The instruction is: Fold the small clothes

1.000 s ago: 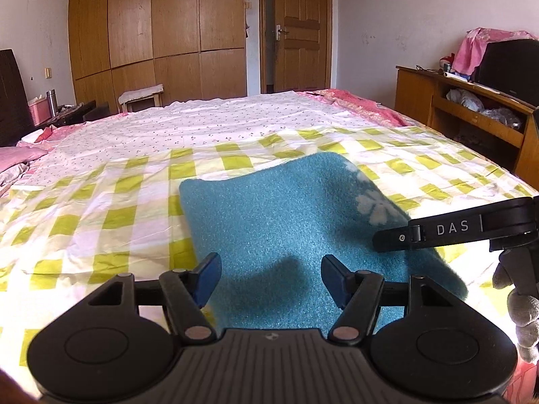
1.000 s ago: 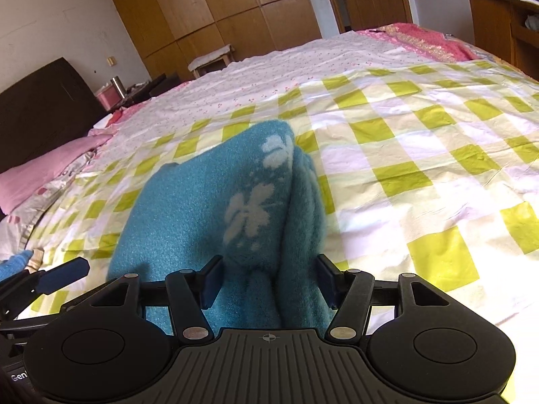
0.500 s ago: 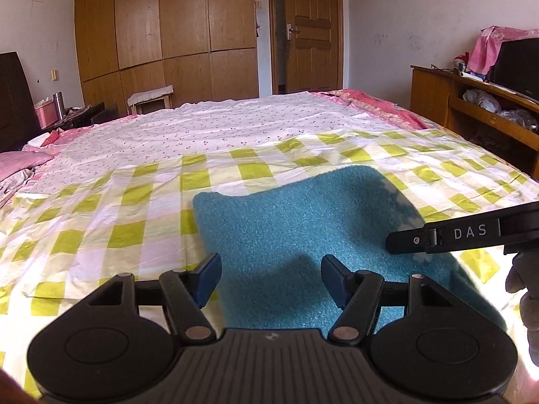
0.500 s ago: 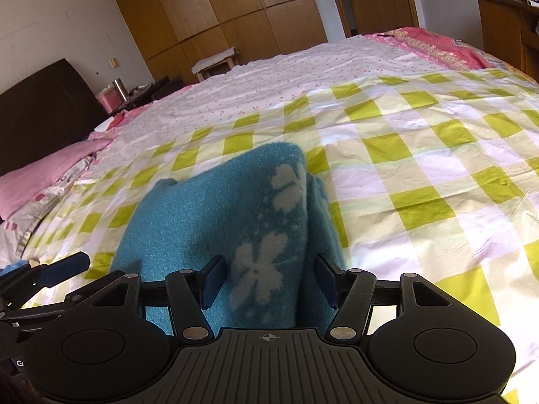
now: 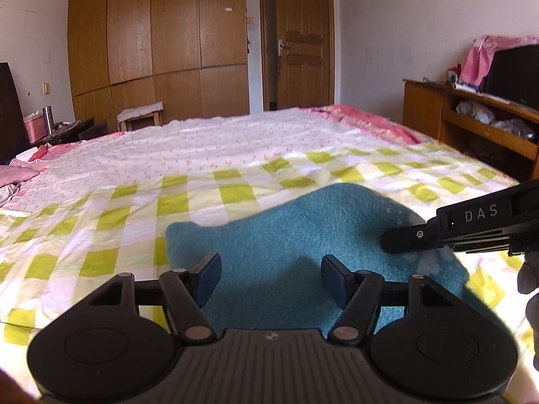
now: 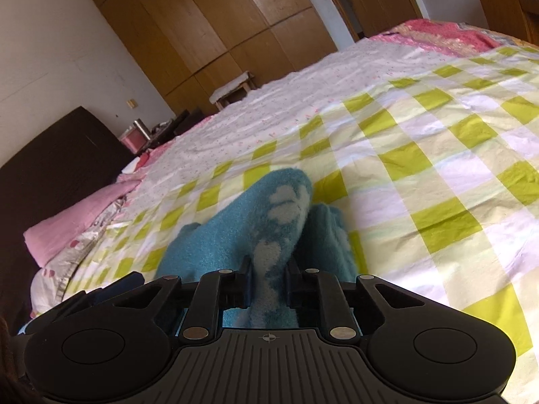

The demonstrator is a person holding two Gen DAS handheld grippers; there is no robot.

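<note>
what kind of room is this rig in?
A lived-in home bedroom, most likely. A large bed with a green-checked sheet serves as the work surface, a tall wooden wardrobe lines the far wall beside a wooden door, and a pink pillow lies near the dark headboard.
</note>
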